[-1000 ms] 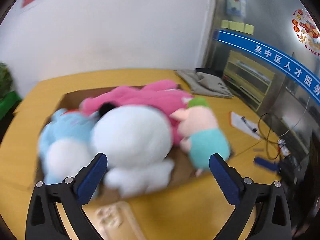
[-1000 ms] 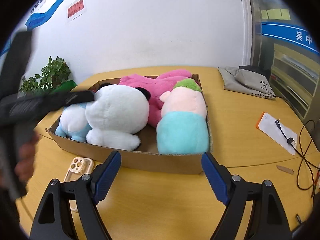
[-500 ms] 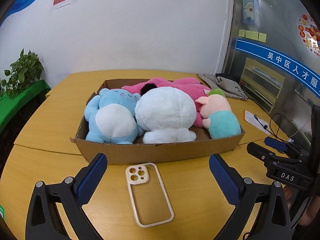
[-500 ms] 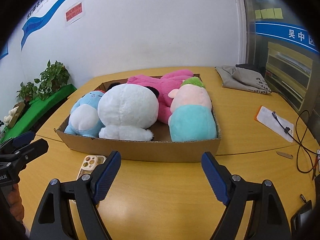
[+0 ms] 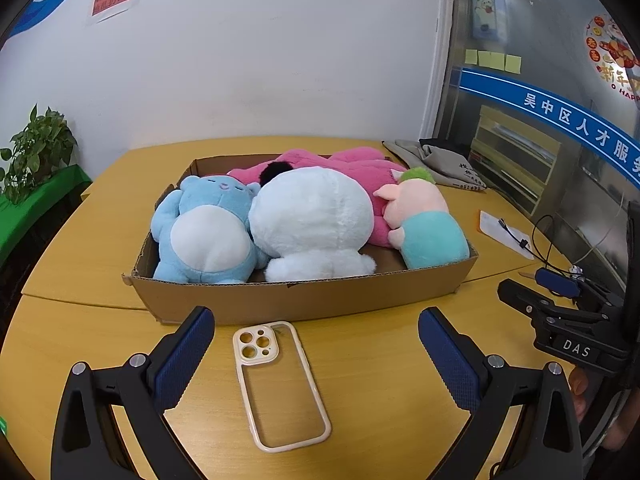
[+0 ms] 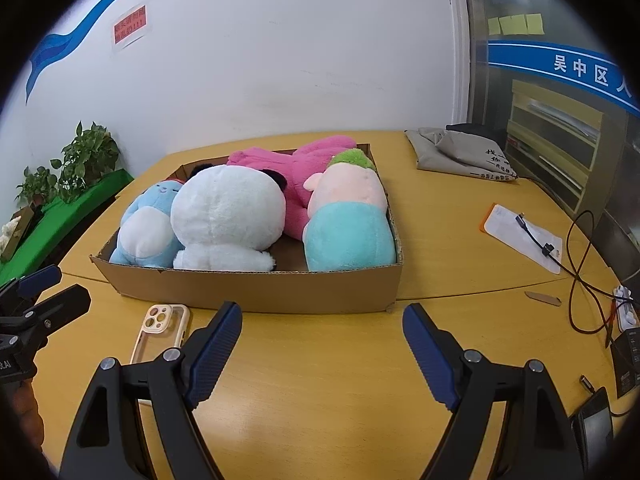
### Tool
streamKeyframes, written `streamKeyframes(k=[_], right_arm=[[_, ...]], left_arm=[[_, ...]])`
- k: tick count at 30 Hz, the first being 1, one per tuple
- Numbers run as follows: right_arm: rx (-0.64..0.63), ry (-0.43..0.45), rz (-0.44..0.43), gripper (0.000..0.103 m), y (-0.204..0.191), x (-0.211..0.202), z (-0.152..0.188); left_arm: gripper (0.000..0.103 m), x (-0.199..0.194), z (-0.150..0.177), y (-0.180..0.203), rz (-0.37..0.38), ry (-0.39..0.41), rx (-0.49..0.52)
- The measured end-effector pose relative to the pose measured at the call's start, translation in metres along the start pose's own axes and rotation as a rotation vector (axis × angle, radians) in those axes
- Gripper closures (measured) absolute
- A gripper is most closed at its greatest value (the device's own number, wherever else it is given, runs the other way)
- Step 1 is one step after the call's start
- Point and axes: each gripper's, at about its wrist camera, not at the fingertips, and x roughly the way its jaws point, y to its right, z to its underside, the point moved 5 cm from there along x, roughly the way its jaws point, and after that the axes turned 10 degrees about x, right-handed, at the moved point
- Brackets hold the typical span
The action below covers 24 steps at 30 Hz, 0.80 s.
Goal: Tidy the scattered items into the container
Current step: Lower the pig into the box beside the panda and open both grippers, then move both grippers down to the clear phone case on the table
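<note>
Cardboard box (image 5: 304, 298) on the table (image 5: 360, 360) holds four soft toys: one blue (image 5: 204, 232), one white (image 5: 312, 220), one pink (image 5: 360, 168), one pig (image 5: 424, 220). One phone case (image 5: 280, 384) lies just before it. Left gripper (image 5: 316, 354) and right gripper (image 6: 322, 350) hang spread, empty. Only the left view reads "DAS" on the other tool; only the right shows a white charger (image 6: 626, 312).
</note>
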Motion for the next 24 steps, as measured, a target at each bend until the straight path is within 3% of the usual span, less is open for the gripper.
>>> streamKeyframes(k=[24], right_arm=[[0.006,-0.028,0.011,0.020,0.006,0.017,0.003]], left_arm=[[0.000,0.017,0.005,-0.002,0.008,-0.037,-0.016]])
